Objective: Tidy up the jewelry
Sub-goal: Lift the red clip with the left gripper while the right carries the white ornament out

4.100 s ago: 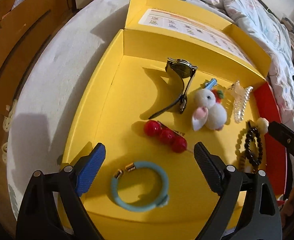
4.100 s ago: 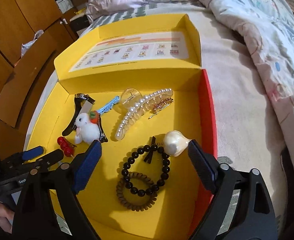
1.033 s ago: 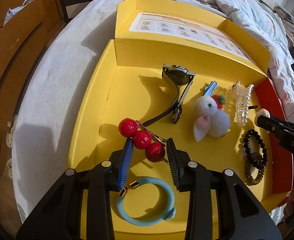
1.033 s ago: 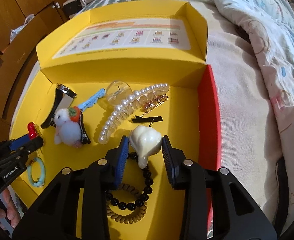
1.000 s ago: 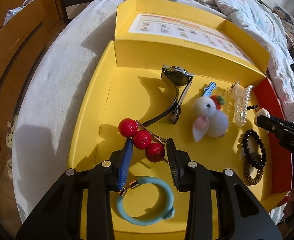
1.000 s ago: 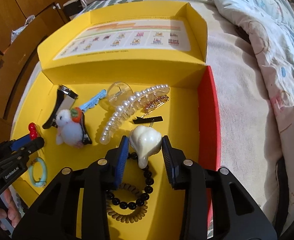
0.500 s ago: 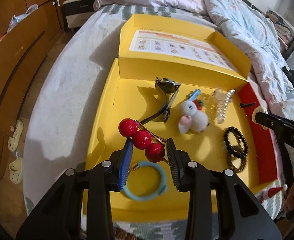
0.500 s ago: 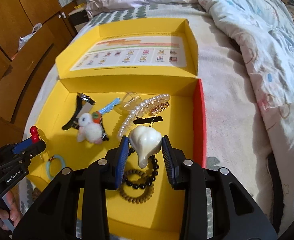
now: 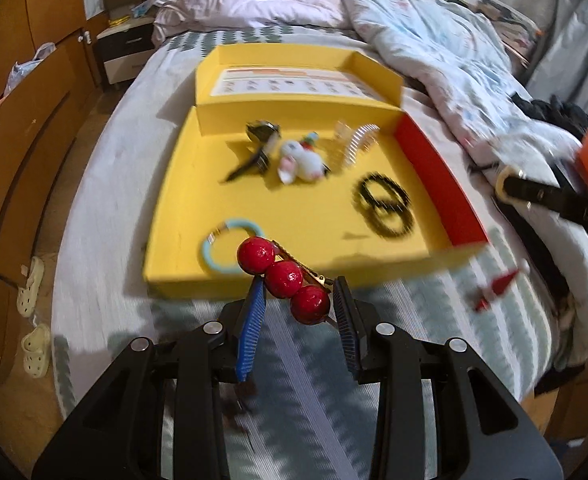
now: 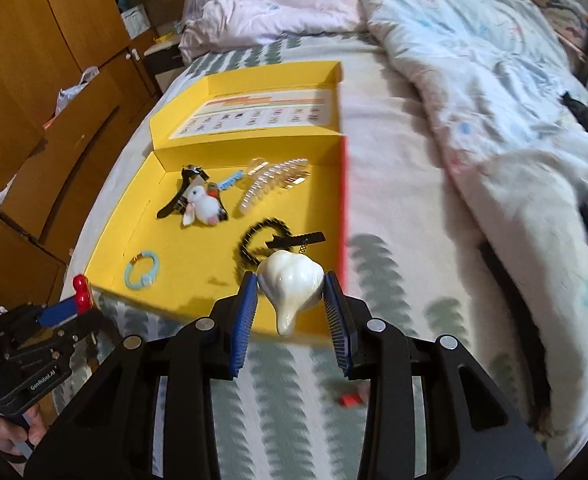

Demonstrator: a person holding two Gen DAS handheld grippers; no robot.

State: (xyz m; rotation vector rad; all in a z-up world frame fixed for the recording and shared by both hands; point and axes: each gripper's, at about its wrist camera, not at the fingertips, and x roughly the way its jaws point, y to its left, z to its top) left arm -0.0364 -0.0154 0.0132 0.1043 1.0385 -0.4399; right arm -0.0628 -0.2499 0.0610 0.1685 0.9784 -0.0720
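Yellow cardboard: yellow box (image 9: 173,236) is laid open on the bed (image 9: 105,184), lid flap folded back; most jewelry is kept inside it.
Left gripper (image 9: 298,312): nearly closed, clamped on the red bead clip (image 9: 283,276); clip is held in the air at the box's near edge, grabbed only at the lowest of three beads.
Slip risk, left: round glossy bead between flat pads; clip could be rotated or dropped onto the bedding if swung fast. Motion blur suggests quick travel.
Blue bangle (image 9: 223,246): left lying in the box's near-left corner, just beyond the held clip.
Watch (image 9: 255,148), bunny clip (image 9: 300,162), pearl claw clip (image 9: 354,146): grouped near the back wall, close together; exact contact cannot be told through blur.
Black bead bracelets (image 9: 384,206): lying right of centre in the box, overlapped.
Right gripper (image 10: 291,304): narrowly open around, and gripped on, the white shell clip (image 10: 289,282); held above the box's near-right edge.
Slip risk, right: smooth curved shell, tapered end hung downward; it could be squeezed out of the pads.
Small red item (image 10: 350,399): lying on the bedding below the right gripper; identity unclear.
Loss risk: soft patterned bedding, so a dropped small piece could be hidden in folds.
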